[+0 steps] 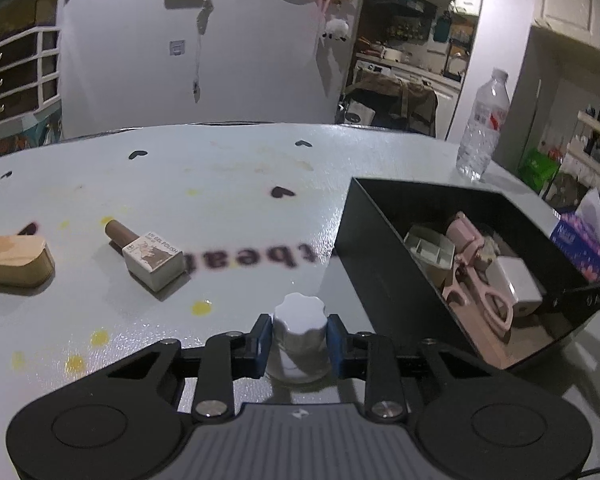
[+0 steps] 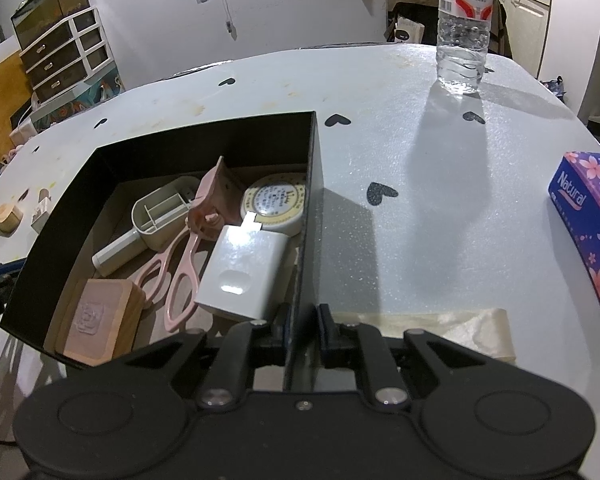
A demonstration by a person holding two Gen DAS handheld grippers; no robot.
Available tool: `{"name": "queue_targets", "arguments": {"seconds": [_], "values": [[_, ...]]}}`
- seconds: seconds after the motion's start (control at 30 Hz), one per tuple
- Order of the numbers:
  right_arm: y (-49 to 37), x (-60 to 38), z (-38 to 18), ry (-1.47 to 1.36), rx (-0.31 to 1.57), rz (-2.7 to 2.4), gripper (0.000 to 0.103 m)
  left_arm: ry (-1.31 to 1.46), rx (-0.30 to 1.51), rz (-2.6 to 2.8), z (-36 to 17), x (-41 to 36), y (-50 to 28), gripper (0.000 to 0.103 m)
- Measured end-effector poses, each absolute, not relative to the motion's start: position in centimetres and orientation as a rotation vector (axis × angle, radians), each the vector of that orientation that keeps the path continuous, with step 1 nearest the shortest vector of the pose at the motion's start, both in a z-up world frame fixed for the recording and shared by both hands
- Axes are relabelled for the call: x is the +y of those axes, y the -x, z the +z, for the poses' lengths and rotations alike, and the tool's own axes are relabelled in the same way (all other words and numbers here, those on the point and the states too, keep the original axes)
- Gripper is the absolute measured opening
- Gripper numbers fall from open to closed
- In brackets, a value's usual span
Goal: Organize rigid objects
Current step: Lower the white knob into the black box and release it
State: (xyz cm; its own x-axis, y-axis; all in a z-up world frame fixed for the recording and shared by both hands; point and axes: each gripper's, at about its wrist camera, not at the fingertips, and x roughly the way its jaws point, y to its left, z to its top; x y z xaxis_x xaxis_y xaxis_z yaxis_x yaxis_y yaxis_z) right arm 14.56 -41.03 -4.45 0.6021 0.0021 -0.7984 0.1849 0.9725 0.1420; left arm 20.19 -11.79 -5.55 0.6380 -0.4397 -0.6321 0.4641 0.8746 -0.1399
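Squeezing the white jar (image 1: 299,340) on the desk (image 1: 220,200), the left gripper (image 1: 299,344) could lose that smooth lid while lifting. Nearly closed, the right gripper (image 2: 300,332) pinches the box (image 2: 306,220) wall; releasing could shift it.

Left wrist view: taken low and close behind the left gripper (image 1: 299,340), looking slightly downward across the pale heart-printed table (image 1: 220,184) toward the white wall; the open black rectangular box (image 1: 376,248) lies at its right. Right wrist view: taken from behind the right gripper (image 2: 303,330), tilted more steeply down over the same box (image 2: 312,184), very near its side wall. Both views share the box and its contents, the clear plastic water bottle (image 1: 485,120) (image 2: 464,24) and the purple tissue box (image 1: 584,244) (image 2: 592,228).
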Motion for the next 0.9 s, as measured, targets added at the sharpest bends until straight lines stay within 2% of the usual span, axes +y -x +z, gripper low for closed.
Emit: {"name": "queue_targets", "arguments": {"seconds": [0.27,0.43,0.67,0.9], "values": [[-14.7,-40.9,-4.4,-0.212,0.926,-0.109,0.014,-0.041,0.594,-0.593,-1.3,-12.1,-20.7,0.031],[-14.7,-40.8,-4.4,-0.215,0.924,-0.115,0.014,-0.061,0.52,-0.719,1.1,-14.9,-21.5,0.031],[-14.6,-40.9,-4.4,-0.221,0.92,-0.122,0.014,-0.171,0.537,-0.774,0.0,-20.4,-23.1,0.031],[-14.6,-41.0,-4.4,-0.226,0.916,-0.122,0.014,-0.255,0.558,-0.737,-1.3,-21.6,-23.7,0.031]]}}
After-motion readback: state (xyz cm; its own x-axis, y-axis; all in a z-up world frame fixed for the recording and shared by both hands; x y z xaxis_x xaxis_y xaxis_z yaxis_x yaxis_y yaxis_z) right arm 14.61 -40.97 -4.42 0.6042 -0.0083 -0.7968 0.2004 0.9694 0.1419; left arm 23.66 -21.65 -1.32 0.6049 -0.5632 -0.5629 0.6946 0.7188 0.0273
